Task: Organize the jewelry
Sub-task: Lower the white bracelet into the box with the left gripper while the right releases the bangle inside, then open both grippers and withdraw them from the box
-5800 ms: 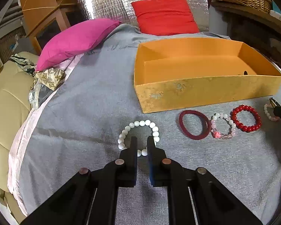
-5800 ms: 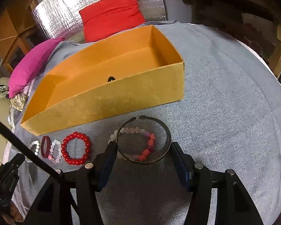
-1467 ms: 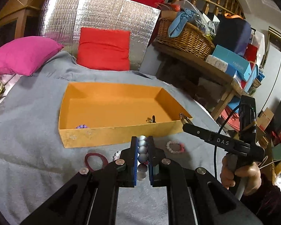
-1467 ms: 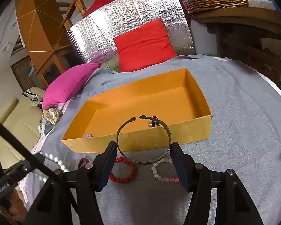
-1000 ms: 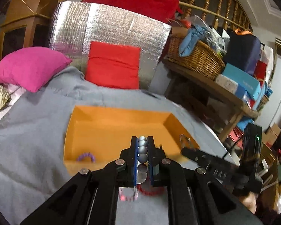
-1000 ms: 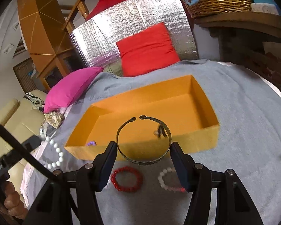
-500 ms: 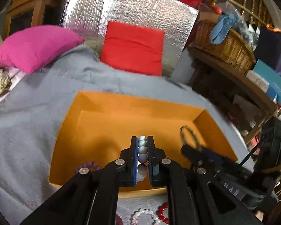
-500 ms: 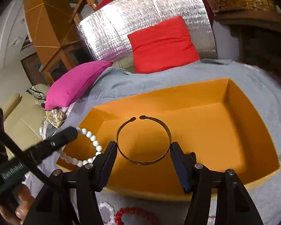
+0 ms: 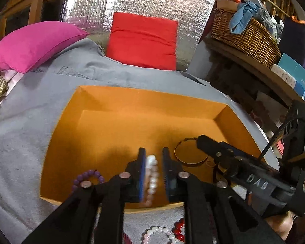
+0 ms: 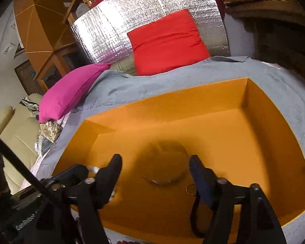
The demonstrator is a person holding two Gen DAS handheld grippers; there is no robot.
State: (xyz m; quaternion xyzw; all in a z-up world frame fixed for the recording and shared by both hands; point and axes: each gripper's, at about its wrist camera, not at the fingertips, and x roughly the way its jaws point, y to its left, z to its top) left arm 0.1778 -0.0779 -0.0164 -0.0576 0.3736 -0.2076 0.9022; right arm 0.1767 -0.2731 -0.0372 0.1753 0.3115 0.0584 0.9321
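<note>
The left gripper (image 9: 154, 152) sits over the orange box (image 9: 116, 99), its jaws just opened a little. The white bead bracelet (image 9: 151, 172), a strand of round glossy beads, hangs blurred in the gap between the blue pads; whether the pads touch it cannot be told.

The right gripper (image 10: 155, 160) is spread wide, its jaws having just opened further, with nothing pressed between them. The metal bangle (image 10: 164, 180), a thin open hoop, is motion-blurred below and between the fingers, over the box floor. In the left wrist view the bangle (image 9: 188, 160) appears as a slim brass-toned ring beside the right gripper's tip.

The box is a shallow rectangular tray with matte, felt-like orange walls and floor. A purple bead bracelet (image 9: 87, 175) lies in its near left corner. Outside the near wall, a pink-white bead bracelet (image 9: 155, 233) and a red bead bracelet (image 9: 179, 231) lie on the cloth.

The surface is a grey, slightly fuzzy cloth (image 9: 26, 122). Behind it stand a magenta cushion (image 9: 34, 42), a red cushion (image 9: 144, 40) and a quilted silver foil panel (image 9: 132, 4). A woven wicker basket (image 9: 244, 34) sits on a wooden shelf at right.
</note>
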